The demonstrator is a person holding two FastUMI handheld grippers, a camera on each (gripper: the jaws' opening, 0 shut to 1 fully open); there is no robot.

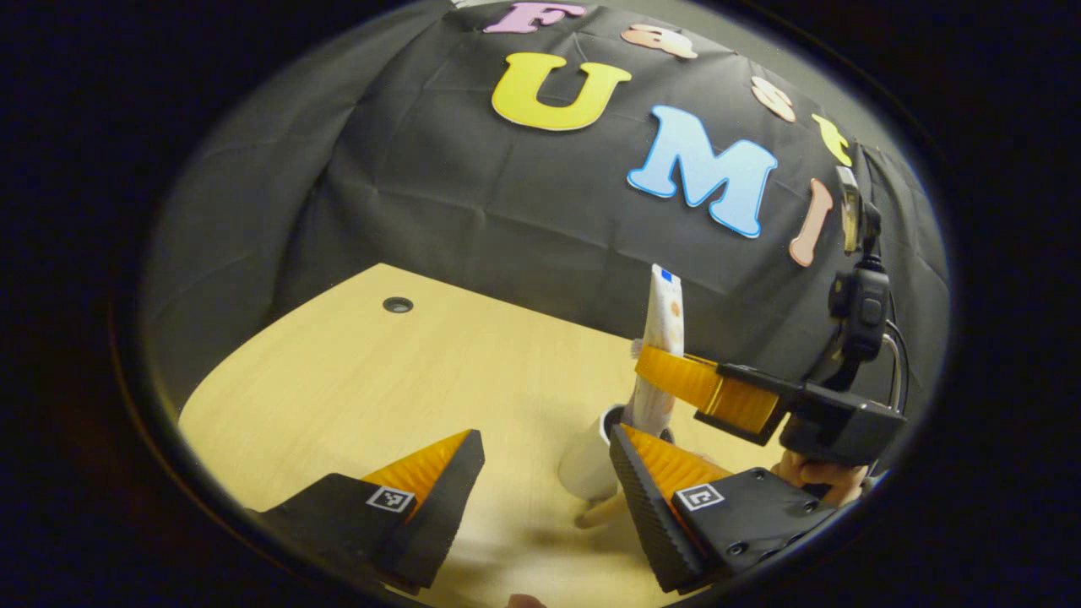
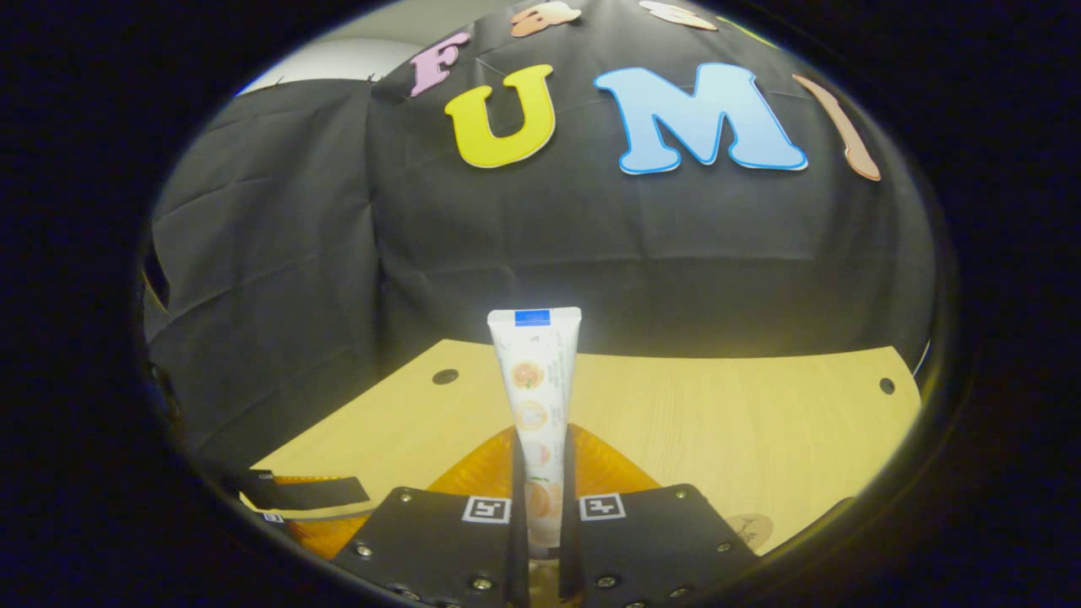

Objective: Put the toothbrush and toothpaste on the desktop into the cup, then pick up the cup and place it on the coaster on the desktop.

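A pale wooden counter (image 1: 355,397) stands before a black cloth wall. The landmark is a white cup (image 1: 591,464) standing upright on the counter.

In the left gripper view, the left claw (image 1: 540,481) hangs low over the counter with its two fingers spread wide apart, grasping nothing. The cup sits just beside its right-hand finger, partly hidden behind that finger.

Directly above the cup, the right claw (image 1: 667,371) reaches in from the right, held by a hand (image 1: 823,477). It is clenched on a white toothpaste tube (image 1: 663,338), which stands upright with its lower end at the cup's mouth.

In the right gripper view, the right claw (image 2: 540,473) has both fingers pressed against the toothpaste tube (image 2: 534,380), flat crimped end uppermost. A round coaster (image 2: 750,530) lies on the counter (image 2: 760,422), low on the right of that tube.
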